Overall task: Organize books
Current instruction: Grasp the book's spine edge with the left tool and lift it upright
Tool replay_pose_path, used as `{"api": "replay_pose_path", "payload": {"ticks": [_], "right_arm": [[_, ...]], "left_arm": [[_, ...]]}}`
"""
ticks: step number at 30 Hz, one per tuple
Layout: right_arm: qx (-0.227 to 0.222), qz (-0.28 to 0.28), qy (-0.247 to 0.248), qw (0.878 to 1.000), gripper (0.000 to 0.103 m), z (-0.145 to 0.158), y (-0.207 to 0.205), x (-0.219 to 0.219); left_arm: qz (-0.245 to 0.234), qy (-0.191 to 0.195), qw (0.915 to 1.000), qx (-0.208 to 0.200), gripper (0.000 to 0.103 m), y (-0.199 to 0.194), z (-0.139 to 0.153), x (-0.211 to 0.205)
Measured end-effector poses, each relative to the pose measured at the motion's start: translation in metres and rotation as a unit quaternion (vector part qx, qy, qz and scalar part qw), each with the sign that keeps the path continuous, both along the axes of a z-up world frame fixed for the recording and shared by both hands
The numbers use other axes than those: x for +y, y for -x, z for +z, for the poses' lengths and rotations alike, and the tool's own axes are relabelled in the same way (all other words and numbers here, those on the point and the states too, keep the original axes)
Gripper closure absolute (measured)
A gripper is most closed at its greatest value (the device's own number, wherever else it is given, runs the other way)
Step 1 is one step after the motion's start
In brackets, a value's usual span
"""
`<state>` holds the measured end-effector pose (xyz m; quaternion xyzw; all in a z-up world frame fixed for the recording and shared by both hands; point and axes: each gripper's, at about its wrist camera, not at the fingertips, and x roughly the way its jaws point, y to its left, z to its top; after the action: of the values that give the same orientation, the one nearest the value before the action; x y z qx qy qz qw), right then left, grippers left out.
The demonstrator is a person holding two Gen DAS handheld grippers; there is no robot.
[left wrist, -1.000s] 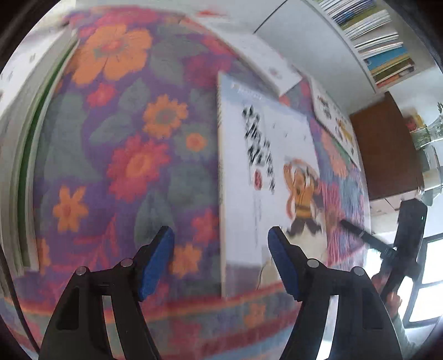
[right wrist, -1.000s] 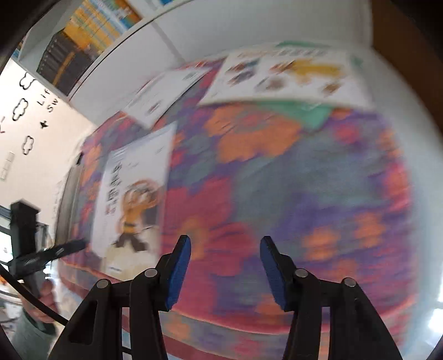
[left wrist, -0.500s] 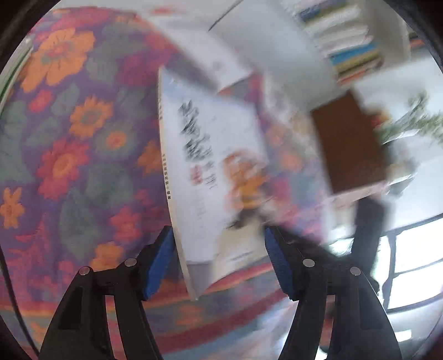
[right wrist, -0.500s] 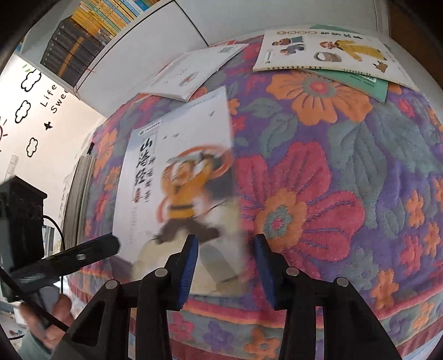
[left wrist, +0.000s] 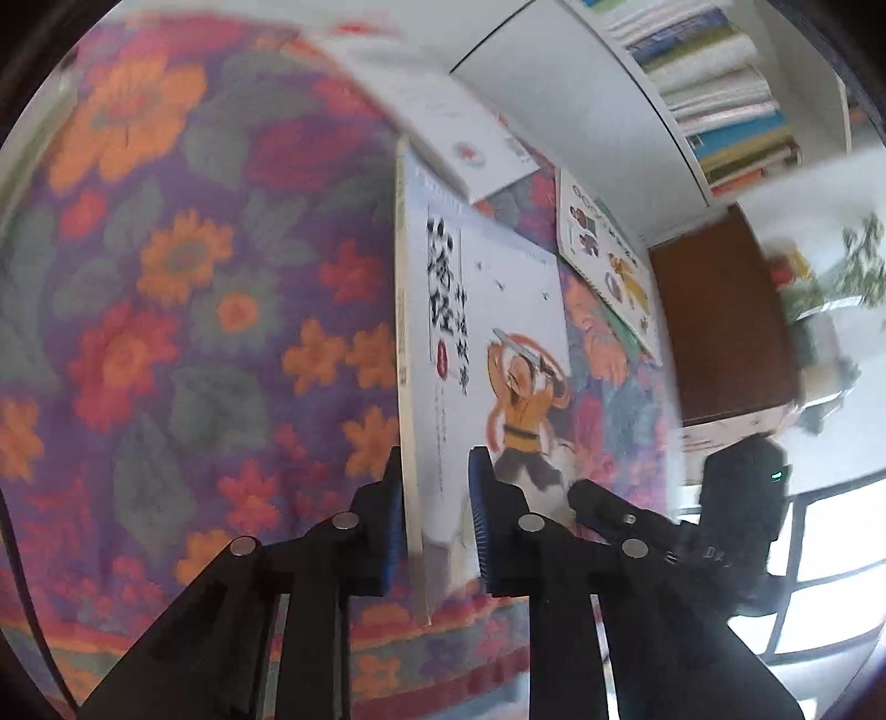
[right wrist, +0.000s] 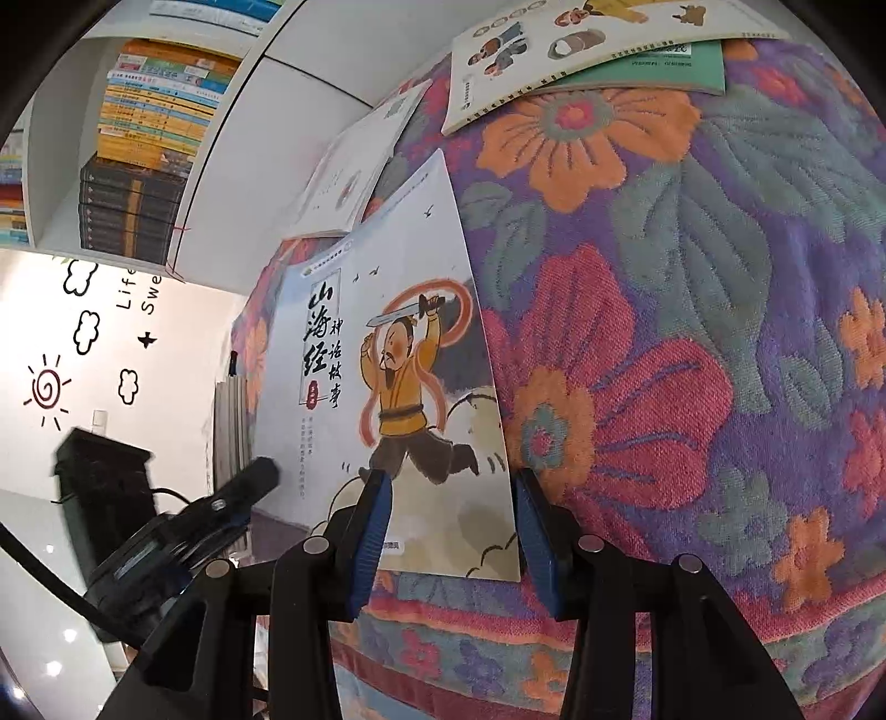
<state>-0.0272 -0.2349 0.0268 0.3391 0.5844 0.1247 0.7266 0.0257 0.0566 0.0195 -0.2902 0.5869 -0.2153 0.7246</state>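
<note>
The storybook point(left wrist: 487, 332) with the sword-wielding figure on its cover is seen tilted up off the floral cloth point(left wrist: 166, 277) at the near edge, its spine edge lying between the narrowed pads of the left gripper point(left wrist: 434, 515), which appear to be pressed on it, though contact on the right pad is not clearly shown. The right gripper point(right wrist: 451, 531) is held with its jaws partly open around the book's near right corner, nothing being clamped. Farther off, a white booklet point(right wrist: 354, 171) and a picture book point(right wrist: 554, 50) over a green book point(right wrist: 664, 69) are laid flat on the cloth.
</note>
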Motion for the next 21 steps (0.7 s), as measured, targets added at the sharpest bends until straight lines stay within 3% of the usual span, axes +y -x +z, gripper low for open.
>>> {"api": "replay_pose_path", "payload": {"ticks": [2,4,5,8,10,11,13,15,18,21], "right_arm": [[0.0,0.002,-0.001,1.0,0.057,0.002,0.002,-0.001],[-0.001,0.004,-0.003,1.0,0.057,0.001,0.002,-0.001],[-0.001,0.004,-0.006,1.0,0.057,0.001,0.001,-0.001],[0.002,0.0,-0.016,1.0,0.057,-0.002,0.0,-0.003],[0.003,-0.001,-0.018,1.0,0.057,-0.003,0.0,-0.003],[0.004,-0.001,-0.019,1.0,0.057,-0.003,0.0,-0.003],[0.008,-0.001,-0.021,1.0,0.057,-0.003,-0.001,-0.003],[0.016,0.002,-0.024,1.0,0.057,-0.003,-0.002,-0.007],[0.022,-0.005,-0.064,0.998,0.054,-0.003,-0.005,-0.012],[0.023,-0.036,-0.125,0.991,0.048,-0.009,-0.007,-0.021]], "left_arm": [[0.023,0.096,0.995,0.016,0.087,0.01,0.002,0.013],[0.029,0.143,0.9893,0.006,0.086,0.011,0.012,0.016],[0.024,0.135,0.9906,0.001,0.086,0.009,0.014,0.013],[-0.015,-0.014,0.9997,-0.016,0.087,0.003,0.009,-0.011],[-0.023,-0.054,0.9982,-0.011,0.092,0.002,-0.001,-0.022],[-0.021,-0.051,0.9984,-0.008,0.093,0.002,-0.004,-0.025],[-0.01,-0.021,0.9997,0.005,0.093,0.0,-0.004,-0.023],[0.005,0.043,0.9989,0.017,0.093,-0.005,0.0,-0.017],[0.032,0.163,0.9848,0.052,0.093,-0.011,0.0,-0.007],[0.033,0.205,0.9759,0.068,0.093,-0.015,-0.004,-0.001]]}}
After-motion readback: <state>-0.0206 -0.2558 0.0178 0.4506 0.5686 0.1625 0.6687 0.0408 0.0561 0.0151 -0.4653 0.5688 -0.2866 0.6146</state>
